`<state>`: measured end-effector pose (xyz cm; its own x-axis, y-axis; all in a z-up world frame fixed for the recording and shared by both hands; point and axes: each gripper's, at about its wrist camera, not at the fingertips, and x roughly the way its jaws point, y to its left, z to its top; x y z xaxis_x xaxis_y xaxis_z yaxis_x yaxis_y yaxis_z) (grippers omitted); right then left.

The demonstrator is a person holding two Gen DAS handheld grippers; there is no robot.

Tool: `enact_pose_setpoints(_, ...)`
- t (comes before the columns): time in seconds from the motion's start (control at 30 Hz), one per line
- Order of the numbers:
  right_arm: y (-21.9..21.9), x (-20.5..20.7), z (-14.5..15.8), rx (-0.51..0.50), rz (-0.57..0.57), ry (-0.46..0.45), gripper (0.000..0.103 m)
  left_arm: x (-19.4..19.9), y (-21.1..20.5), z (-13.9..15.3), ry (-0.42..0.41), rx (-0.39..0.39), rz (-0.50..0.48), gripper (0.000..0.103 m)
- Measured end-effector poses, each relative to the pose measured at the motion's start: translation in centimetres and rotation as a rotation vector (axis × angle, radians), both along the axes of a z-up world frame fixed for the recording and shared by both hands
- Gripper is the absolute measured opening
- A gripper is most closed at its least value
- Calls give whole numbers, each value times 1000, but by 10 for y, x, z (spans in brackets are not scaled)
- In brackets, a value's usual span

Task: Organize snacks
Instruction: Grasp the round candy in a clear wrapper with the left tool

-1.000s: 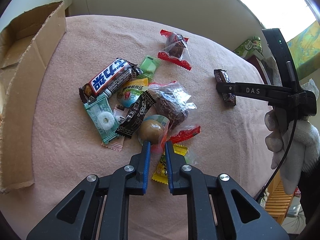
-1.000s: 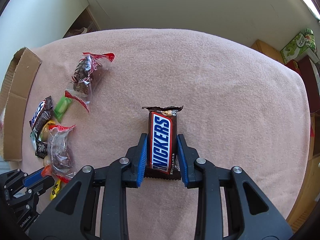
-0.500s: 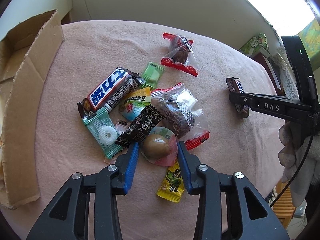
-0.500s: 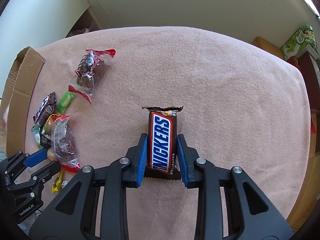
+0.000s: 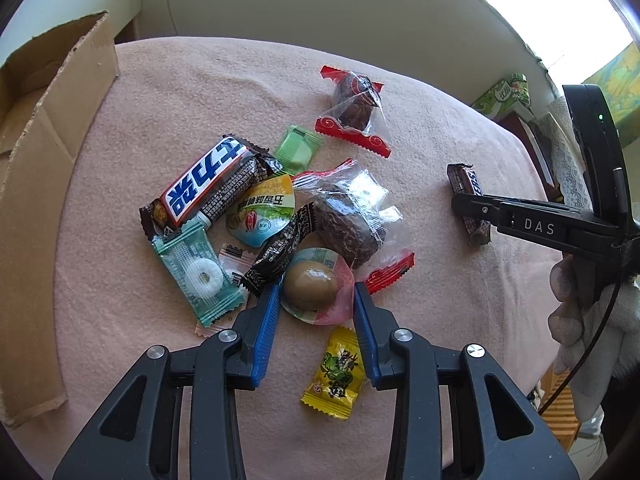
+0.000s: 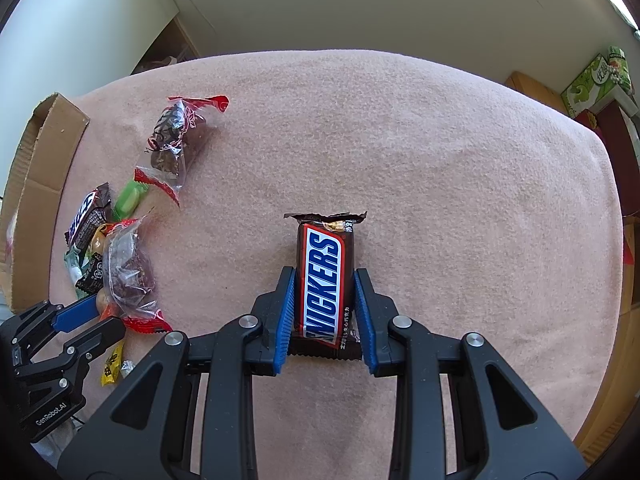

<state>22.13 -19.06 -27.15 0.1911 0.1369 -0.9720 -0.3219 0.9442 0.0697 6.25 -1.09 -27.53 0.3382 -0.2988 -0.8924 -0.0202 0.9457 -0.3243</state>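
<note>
1. Left wrist view: a pink fleece cloth (image 5: 160, 92) covers the table, with a brown cardboard box flap (image 5: 48, 152) at far left and a pale wall behind. The left gripper (image 5: 314, 304) has its fingers spread apart around a round brown sweet in a clear pink-edged wrapper (image 5: 312, 286), at the near edge of the heap of wrapped snacks (image 5: 256, 208).
2. Right wrist view: on bare cloth right of the heap, the right gripper (image 6: 325, 300) is clamped on a brown Snickers bar (image 6: 325, 276). A green carton (image 6: 596, 84) stands far right.

"SNICKERS" on chocolate bar (image 6: 325, 280)
</note>
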Motion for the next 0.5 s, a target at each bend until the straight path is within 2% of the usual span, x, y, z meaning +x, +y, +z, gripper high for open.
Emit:
enact_pose_setpoints(0.1,1,0,0,-5,5,-2,30,3,-7,1,-15,9,-14,34)
enact_pose_setpoints(0.2,2,-1,0,-4,7,-3,30,2,-9,1,-22,12,-19,27)
enact_pose_setpoints(0.5,0,-3,3,3,5,-8,30,-6,9,9,-37,-31,15,26)
